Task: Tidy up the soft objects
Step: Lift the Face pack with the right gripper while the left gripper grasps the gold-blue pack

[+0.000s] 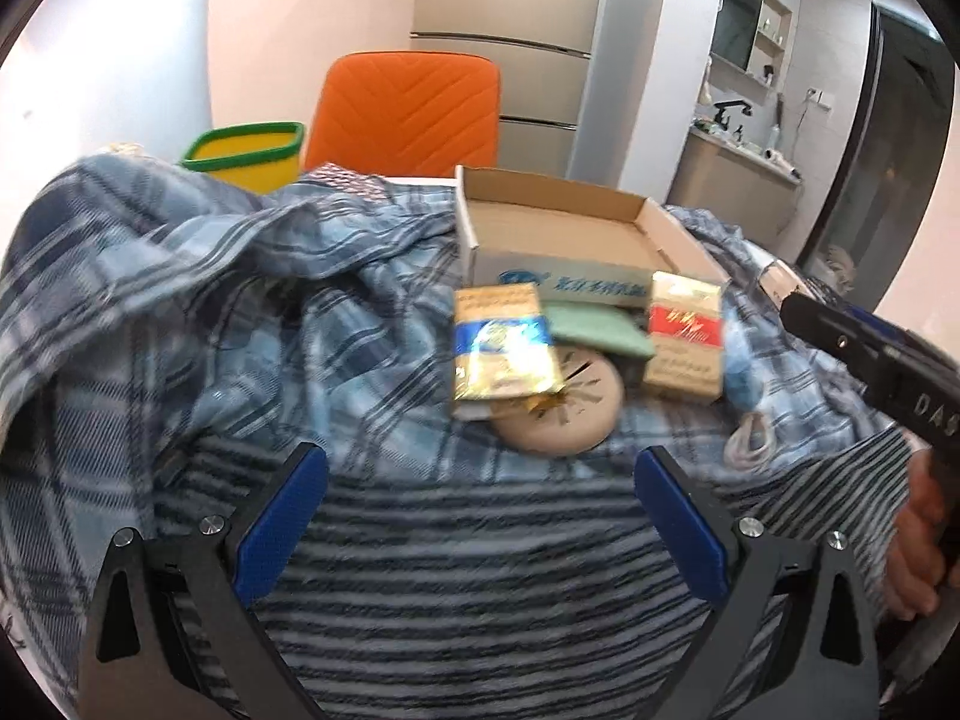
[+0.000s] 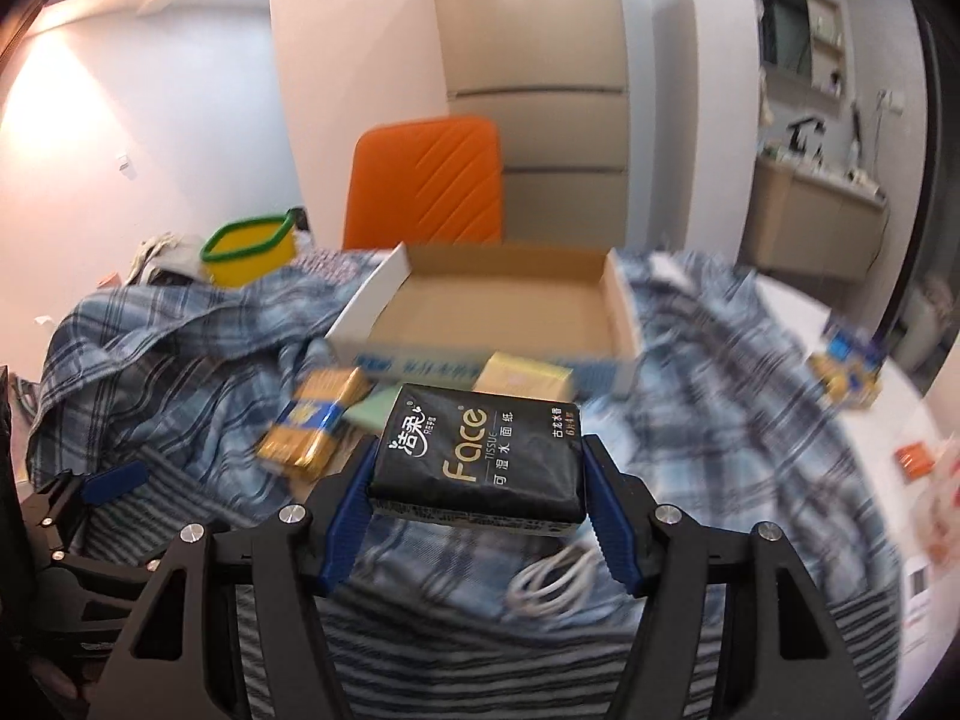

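Observation:
My right gripper (image 2: 478, 450) is shut on a black tissue pack (image 2: 474, 474) and holds it above the blue plaid cloth (image 2: 690, 408). The pack sits flat between both blue pads. An open, shallow cardboard box (image 2: 498, 306) lies just beyond it with nothing inside. My left gripper (image 1: 480, 456) stands open over a grey striped cloth (image 1: 480, 570) with nothing between its fingers. In front of the box (image 1: 558, 228) lie a gold-and-blue packet (image 1: 501, 348), a green pad (image 1: 600, 330), a red-and-white carton (image 1: 684, 336) and a round beige disc (image 1: 564, 414).
A yellow bin with a green rim (image 1: 252, 156) and an orange chair (image 1: 408, 114) stand behind the table. A coiled white cable (image 2: 558, 582) rests on the cloth under my right gripper. Small packets (image 2: 846, 372) lie on the white tabletop at the right.

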Motion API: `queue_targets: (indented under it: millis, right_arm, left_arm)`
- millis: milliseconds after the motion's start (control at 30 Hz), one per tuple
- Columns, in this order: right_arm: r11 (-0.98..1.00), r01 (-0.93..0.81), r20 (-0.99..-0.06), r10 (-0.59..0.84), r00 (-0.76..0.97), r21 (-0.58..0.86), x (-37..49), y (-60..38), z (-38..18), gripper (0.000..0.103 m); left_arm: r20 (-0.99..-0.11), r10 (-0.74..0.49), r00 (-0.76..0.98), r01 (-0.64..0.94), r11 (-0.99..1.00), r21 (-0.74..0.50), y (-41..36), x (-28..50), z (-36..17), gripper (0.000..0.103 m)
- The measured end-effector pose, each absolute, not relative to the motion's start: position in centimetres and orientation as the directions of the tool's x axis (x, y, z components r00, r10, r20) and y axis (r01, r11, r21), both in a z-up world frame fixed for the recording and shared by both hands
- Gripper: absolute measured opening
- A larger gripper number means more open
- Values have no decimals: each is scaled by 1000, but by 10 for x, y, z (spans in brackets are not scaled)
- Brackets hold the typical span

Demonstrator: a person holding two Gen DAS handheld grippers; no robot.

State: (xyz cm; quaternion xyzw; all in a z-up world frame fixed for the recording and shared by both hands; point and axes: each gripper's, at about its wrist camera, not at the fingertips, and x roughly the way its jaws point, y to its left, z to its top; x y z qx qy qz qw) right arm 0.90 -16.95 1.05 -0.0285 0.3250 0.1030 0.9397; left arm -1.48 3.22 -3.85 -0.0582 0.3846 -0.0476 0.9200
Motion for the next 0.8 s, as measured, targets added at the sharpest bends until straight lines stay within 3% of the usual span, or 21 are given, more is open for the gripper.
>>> queue_targets:
  millis: [167,333,633,800]
  right_arm:
    - [981,-192,-565,147,812,-21,13,-182,19,67]
    - [984,-175,-532,137,836,-22,13,-189,15,67]
    - [980,-192,-526,134,840,-59,12,-180,2,67]
    - [978,-198,-544,135,828,-59,15,-180,-3,67]
  left_arm:
    - [-690,-127,712,34,988,-148,30,13,-22,96]
    - [-694,-178,697,40,977,-210,30,44,-20,83]
    - [-753,-180,633,32,978,-206,30,66,-60,65]
    - [-767,-195,611,59,978,-202,25,67,-65,64]
